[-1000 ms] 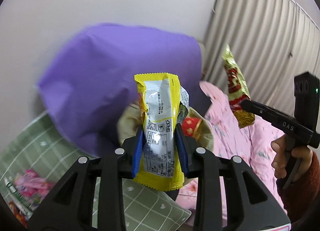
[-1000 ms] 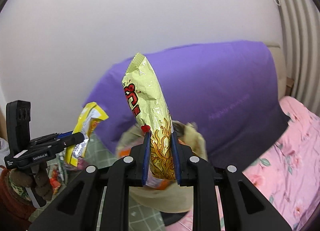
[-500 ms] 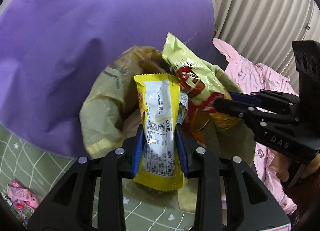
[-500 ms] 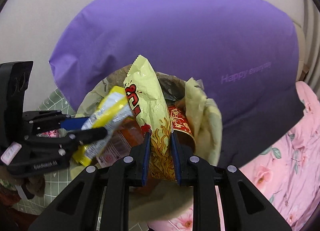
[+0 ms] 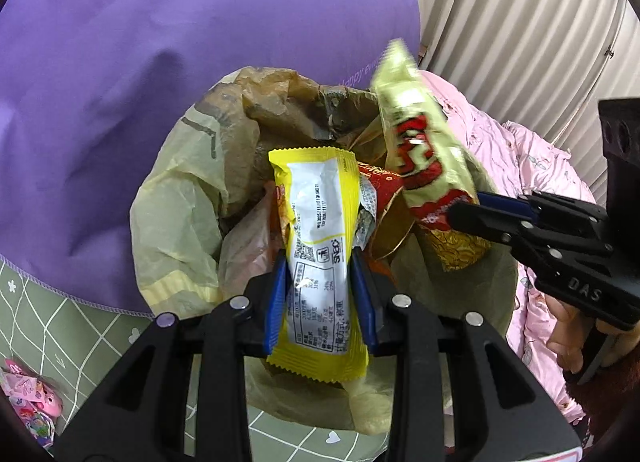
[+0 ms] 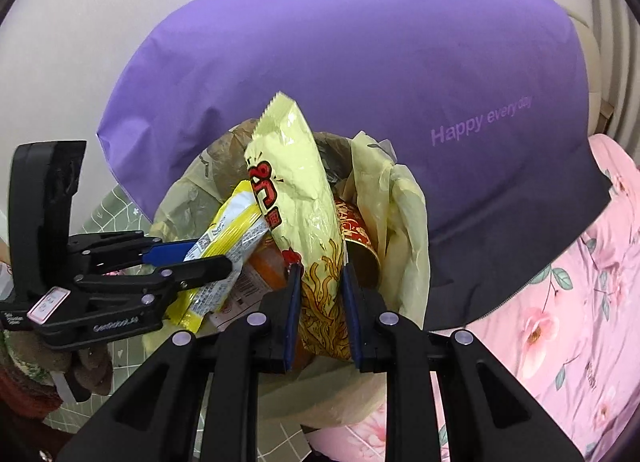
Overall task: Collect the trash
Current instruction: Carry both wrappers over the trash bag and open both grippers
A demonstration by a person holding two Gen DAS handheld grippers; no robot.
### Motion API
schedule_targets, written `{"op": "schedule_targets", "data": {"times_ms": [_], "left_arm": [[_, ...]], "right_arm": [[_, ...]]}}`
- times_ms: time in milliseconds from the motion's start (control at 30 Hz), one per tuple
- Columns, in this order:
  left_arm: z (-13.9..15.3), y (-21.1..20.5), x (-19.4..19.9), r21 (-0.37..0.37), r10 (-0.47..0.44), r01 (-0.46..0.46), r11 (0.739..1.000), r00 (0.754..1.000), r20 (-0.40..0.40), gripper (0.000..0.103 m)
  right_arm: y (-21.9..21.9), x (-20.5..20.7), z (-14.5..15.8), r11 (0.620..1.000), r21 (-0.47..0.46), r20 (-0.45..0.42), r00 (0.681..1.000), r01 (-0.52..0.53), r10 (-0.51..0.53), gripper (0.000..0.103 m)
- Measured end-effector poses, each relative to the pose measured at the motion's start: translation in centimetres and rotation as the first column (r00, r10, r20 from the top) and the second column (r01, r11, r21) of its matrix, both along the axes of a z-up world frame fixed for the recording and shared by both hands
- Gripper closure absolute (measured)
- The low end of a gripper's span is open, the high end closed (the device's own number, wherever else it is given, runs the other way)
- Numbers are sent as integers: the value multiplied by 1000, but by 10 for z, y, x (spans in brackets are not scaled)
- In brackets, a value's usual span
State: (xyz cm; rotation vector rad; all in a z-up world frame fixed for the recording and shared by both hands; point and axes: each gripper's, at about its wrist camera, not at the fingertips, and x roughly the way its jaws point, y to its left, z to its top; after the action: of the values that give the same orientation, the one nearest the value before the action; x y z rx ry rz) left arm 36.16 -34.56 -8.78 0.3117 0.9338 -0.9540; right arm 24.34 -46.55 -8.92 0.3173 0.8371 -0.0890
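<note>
My left gripper (image 5: 318,262) is shut on a yellow and white snack wrapper (image 5: 316,230), held upright over the mouth of a yellowish bin bag (image 5: 176,222). In the right wrist view the same left gripper (image 6: 208,256) comes in from the left with that wrapper (image 6: 228,246). My right gripper (image 6: 320,274) is shut on a pale yellow snack bag with red print (image 6: 296,198), also over the bin bag (image 6: 404,222). From the left wrist view, the right gripper (image 5: 468,208) holds this bag (image 5: 424,158) at the right. A red cup (image 6: 358,234) and other wrappers lie inside the bag.
A purple pillow (image 6: 360,62) lies behind the bin bag. Pink floral bedding (image 6: 568,310) spreads to the right, and a green checked sheet (image 5: 48,326) to the left with pink wrappers (image 5: 28,402) on it. Pleated curtains (image 5: 520,22) hang at the far right.
Both grippers have come down and forward with their wrappers, from in front of the pillow to just over the bin bag's mouth. Over the last half second they barely shifted.
</note>
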Motion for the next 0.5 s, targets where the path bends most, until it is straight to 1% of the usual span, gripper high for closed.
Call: {"op": "schedule_targets", "data": {"times_ms": [100,200,300,333,433,500], "left_arm": [[1,3,-3,-17,1,-1,1000,1000,-2,72],[2,7,-2,-38,2,-3,999,1000,-23,71],[3,9,-2,-70,5,-7,998,1000,-30,67],[5,13,0,-90,8,-11,996,999,-37,64],[10,24,3,-141,9,-17,990,998,-55,60],[13,30,5,-159,14,-24,987,998,-63,55]], "right_arm": [[5,-7,3,1000,-10,8,1000,3,-3,83],[7,-8,2,1000,-10,5,1000,9,-9,83],[6,-6,-2,1000,-3,3,1000,27,-27,83],[6,-5,-2,999,2,4,999,32,-32,83],[7,-6,-2,999,1,20,999,43,-43,82],[8,-7,-1,999,-5,26,998,50,-50,81]]}}
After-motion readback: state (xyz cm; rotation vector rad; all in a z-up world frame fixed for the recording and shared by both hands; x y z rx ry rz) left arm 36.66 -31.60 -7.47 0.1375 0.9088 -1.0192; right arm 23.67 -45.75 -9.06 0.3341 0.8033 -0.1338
